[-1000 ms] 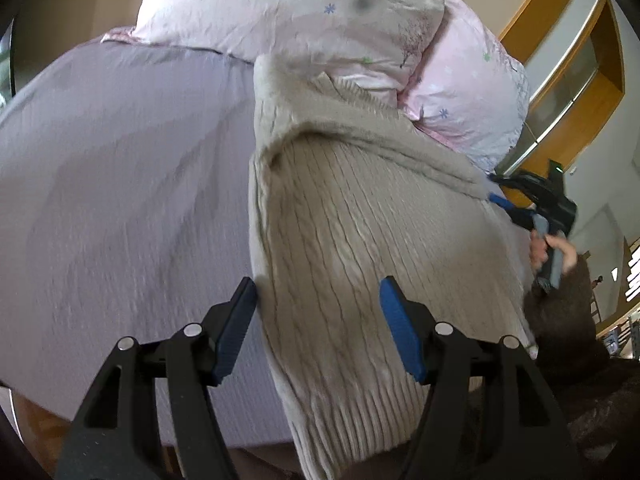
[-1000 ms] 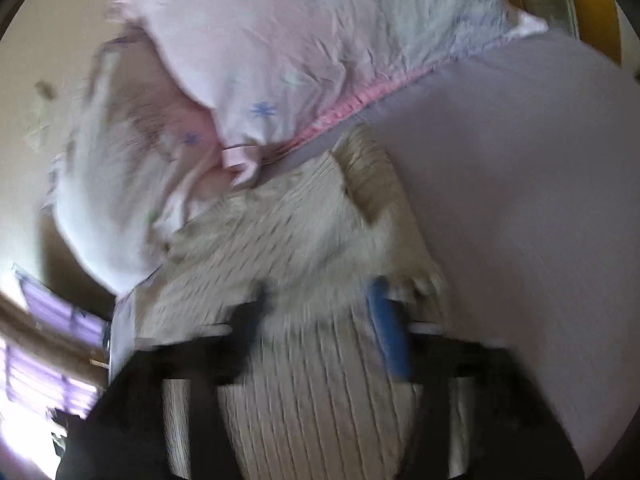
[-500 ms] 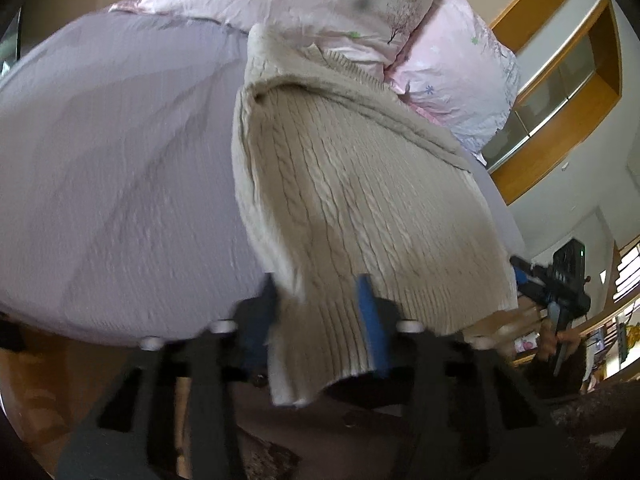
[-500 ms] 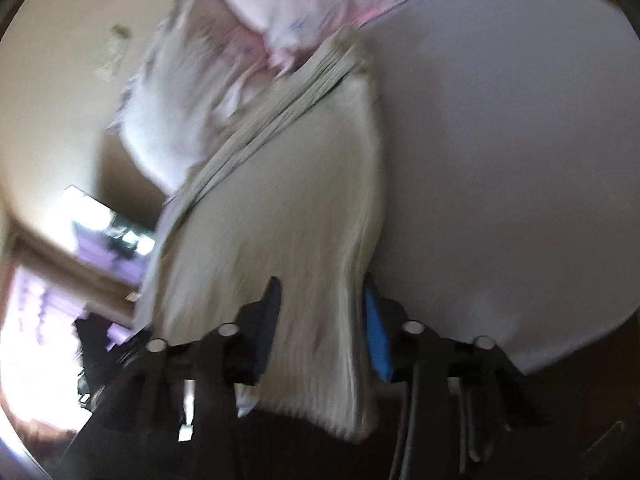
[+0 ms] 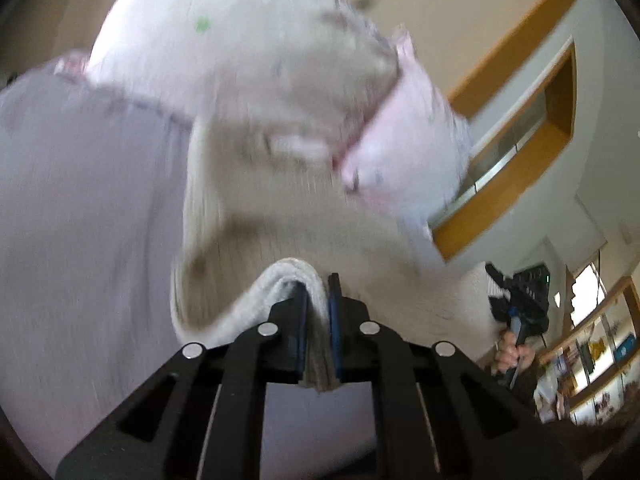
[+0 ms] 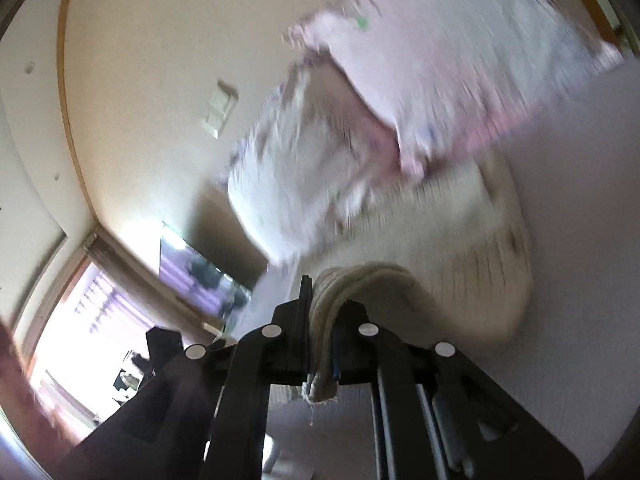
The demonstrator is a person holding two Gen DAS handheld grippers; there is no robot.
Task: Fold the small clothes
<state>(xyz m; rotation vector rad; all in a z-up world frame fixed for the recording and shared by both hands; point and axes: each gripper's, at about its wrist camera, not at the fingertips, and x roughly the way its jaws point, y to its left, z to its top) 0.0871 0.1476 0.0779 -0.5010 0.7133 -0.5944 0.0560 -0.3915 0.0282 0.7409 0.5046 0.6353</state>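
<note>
A beige cable-knit sweater [image 5: 304, 216] lies on the lilac bed sheet [image 5: 80, 200], its far end against the pillows. My left gripper [image 5: 318, 296] is shut on the sweater's ribbed hem and holds it lifted above the sheet. My right gripper [image 6: 322, 300] is shut on the hem at the sweater's [image 6: 452, 248] other corner, also lifted. The right gripper also shows at the right edge of the left wrist view [image 5: 520, 312], held by a hand. Both views are blurred by motion.
Pink and white pillows [image 5: 288, 60] are piled at the head of the bed; they also show in the right wrist view [image 6: 420, 72]. A wooden shelf [image 5: 516, 152] lines the wall at right. A window [image 6: 76, 320] and a screen [image 6: 200, 276] lie beyond the bed's left side.
Both grippers have closed on the sweater's hem and lifted it, carrying it forward toward the pillows. A second ago both were open over the sweater.
</note>
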